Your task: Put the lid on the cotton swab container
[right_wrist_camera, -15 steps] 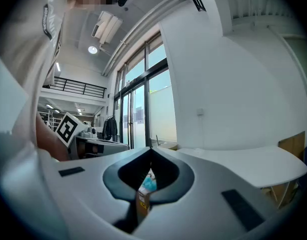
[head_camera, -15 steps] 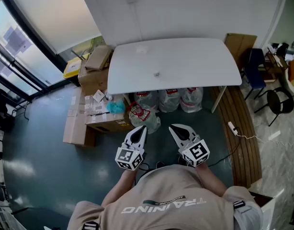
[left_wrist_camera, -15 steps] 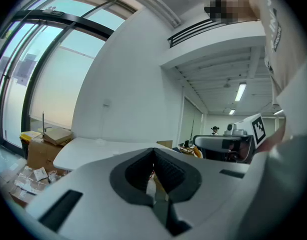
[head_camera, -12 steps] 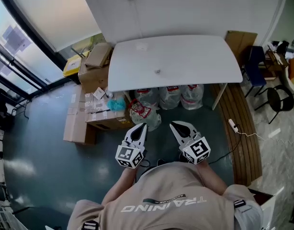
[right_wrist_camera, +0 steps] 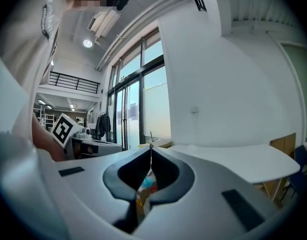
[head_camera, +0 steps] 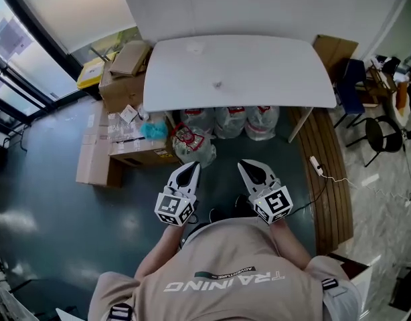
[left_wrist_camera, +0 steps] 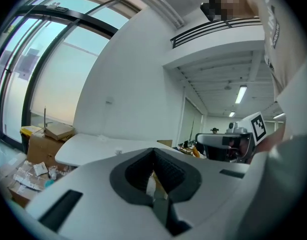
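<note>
A small pale object, too small to tell as container or lid, sits near the middle of the white table; the left gripper view shows the same speck. A fainter flat patch lies near the table's far edge. Both grippers are held close to the person's body, well short of the table and above the dark floor. My left gripper is shut with nothing in it, its tips meeting. My right gripper is shut and empty too, tips together.
Cardboard boxes and packets crowd the floor left of the table. Filled plastic bags sit under its front edge. A wooden bench with a power strip runs along the right, chairs beyond. Glass wall at left.
The whole head view has shifted: table and boxes now sit a little higher and further left in the frame. Both grippers keep the same shut pose in front of the body.
</note>
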{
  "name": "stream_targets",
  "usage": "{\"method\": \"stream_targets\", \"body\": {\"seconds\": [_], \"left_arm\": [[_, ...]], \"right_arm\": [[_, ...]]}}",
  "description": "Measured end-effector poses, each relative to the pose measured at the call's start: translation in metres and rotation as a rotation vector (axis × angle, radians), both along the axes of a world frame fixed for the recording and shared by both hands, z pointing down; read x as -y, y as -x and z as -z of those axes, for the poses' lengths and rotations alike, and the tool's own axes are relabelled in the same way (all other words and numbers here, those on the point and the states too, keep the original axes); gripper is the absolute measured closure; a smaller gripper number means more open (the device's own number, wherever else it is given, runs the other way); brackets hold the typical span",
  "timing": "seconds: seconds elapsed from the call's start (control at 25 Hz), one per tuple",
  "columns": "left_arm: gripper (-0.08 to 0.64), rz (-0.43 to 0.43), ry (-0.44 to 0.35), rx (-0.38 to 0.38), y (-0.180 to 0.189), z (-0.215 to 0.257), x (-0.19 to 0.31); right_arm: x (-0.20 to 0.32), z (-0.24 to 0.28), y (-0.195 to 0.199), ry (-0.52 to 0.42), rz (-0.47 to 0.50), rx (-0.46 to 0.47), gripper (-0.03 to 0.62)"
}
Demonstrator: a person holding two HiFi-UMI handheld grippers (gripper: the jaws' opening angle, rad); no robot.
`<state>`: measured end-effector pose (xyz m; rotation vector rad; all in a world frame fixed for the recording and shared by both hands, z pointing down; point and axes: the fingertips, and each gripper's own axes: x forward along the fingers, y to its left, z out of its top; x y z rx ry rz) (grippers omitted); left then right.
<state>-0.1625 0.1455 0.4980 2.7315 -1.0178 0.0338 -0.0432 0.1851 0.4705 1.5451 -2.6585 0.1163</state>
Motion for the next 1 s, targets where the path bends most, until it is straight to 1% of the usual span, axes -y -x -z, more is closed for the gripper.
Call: {"method": "stream_targets", "body": {"seconds": [0.08,0.2,0.36,0.48,0.56,0.68,0.88,1.0], "left_arm": [[0.548,0.017,0.023,-0.003,0.003,-0.009,0.005],[0.548,0.034,0.027,-0.002,0.0,-0.016,0.014],[0.548,0.023,0.02,0.012,-0.025,-0.016,0.032],[0.548,0.016,-0.007,0.028,-0.045,-0.007,0.05],[0.548,0.024,-0.016,0.04,-0.055,-0.004,0.064],[0.548,0.042,-0.016,0.052,-0.071,-0.002,0.087],[0.548,0.078,-0.029,0.049,-0.095,0.001,0.114],[0.548,0.094,-0.018,0.057,-0.099,-0.004,0.122]], "right_arm": [[0.004,-0.003,-0.005,0.005,-0.003,-0.013,0.574],[0.015,-0.01,-0.015,0.018,-0.008,-0.014,0.574],[0.04,-0.016,-0.039,0.021,-0.016,-0.005,0.574],[0.066,-0.015,-0.056,0.008,-0.005,-0.004,0.574],[0.082,-0.014,-0.065,0.005,0.01,0.009,0.574],[0.104,-0.018,-0.081,0.024,0.03,0.05,0.574],[0.133,-0.035,-0.101,0.043,0.075,0.024,0.574],[0.141,-0.042,-0.106,0.067,0.086,0.05,0.574]]}}
